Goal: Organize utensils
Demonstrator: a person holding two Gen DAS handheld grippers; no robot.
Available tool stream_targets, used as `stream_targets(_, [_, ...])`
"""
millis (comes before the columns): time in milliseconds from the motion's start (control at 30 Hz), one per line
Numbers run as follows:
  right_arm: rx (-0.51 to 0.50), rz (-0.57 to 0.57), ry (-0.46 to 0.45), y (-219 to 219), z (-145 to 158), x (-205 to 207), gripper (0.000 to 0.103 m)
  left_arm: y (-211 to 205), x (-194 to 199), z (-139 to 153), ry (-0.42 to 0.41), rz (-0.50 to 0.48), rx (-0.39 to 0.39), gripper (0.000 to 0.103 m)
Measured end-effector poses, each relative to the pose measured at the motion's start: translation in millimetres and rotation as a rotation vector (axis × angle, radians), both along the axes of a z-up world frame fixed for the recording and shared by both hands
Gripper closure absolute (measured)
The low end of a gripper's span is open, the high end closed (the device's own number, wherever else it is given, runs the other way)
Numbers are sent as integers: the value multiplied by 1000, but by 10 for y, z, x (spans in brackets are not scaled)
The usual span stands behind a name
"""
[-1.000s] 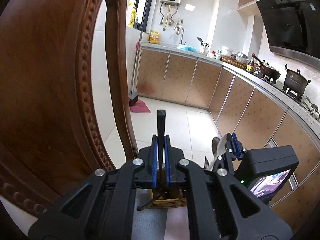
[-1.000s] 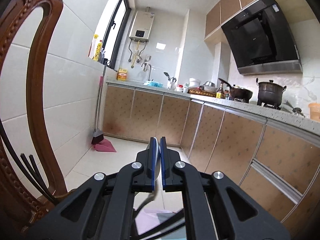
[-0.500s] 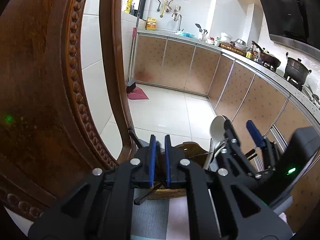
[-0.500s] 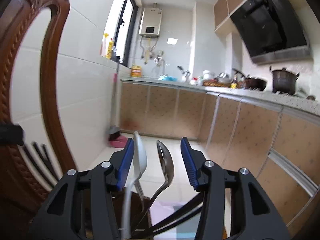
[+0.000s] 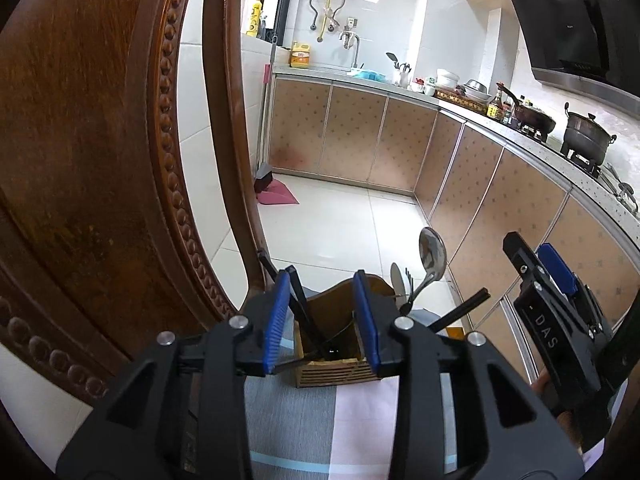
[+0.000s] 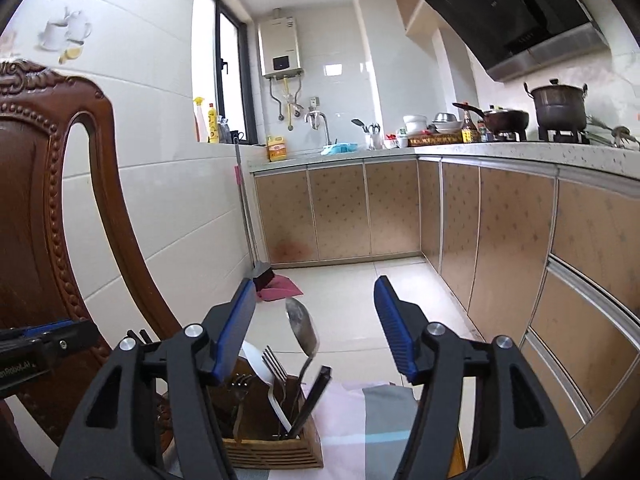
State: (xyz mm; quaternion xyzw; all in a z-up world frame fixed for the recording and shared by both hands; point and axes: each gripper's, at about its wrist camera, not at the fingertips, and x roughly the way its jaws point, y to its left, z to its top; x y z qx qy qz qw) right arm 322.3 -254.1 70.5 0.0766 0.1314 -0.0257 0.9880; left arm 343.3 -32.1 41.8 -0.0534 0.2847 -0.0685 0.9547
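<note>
Steel utensils (image 6: 301, 334) upright, slatted wooden holder (image 6: 272, 454), striped cloth (image 6: 360, 420)

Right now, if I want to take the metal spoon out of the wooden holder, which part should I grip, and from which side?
Grip the metal spoon on the thin neck just under its bowl, coming from above. It stands bowl-up and leans right, highest of everything in the wooden holder. The neck is probably narrow enough for the jaws, and up there it clears the forks and black chopsticks crowding its lower handle.

Carved wooden chair (image 5: 100, 152); water heater (image 6: 280, 46) above sink tap (image 6: 318, 118); pot (image 6: 560, 106) on stove; possibly a dustpan (image 6: 278, 288) on floor.
</note>
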Motion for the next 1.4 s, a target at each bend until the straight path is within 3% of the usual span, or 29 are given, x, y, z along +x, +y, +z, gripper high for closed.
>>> stream_targets(100, [6,-10,21,-47,3,-94,42,18,-90,42,-2,2,7,67])
stream_targets(133, [3,-12,39,-56,2,-125,42,38,-153,52,-9,12,13,61])
stream_targets(167, [-6,-6,71,-49,-23,-187,42,52,-232,45,-18,31,24,53])
stream_targets(300, [-27,84,239,35,-240,-467,39,59,-589,-47,-53,52,63,40])
stream_targets(367, [-33,105,277,89,-341,-682,31,52,-831,-116,-70,52,77,34])
stream_targets(533, [-14,113,291,166,-522,-1389,14,75,-1440,-291,-99,62,102,21])
stream_targets(667, [-65,79,260,243,-511,-1883,3,49,-1836,-403,-111,53,138,10])
stream_targets(867, [-166,41,255,415,-457,-2451,3,-4,-2344,-468,-124,43,168,4])
stream_targets(1233, [-172,20,211,497,-212,-2924,3,165,-2800,-318,-162,71,145,4])
stream_targets(1400, [-126,8,185,440,-118,-3005,3,220,-2878,-270,-174,78,151,4])
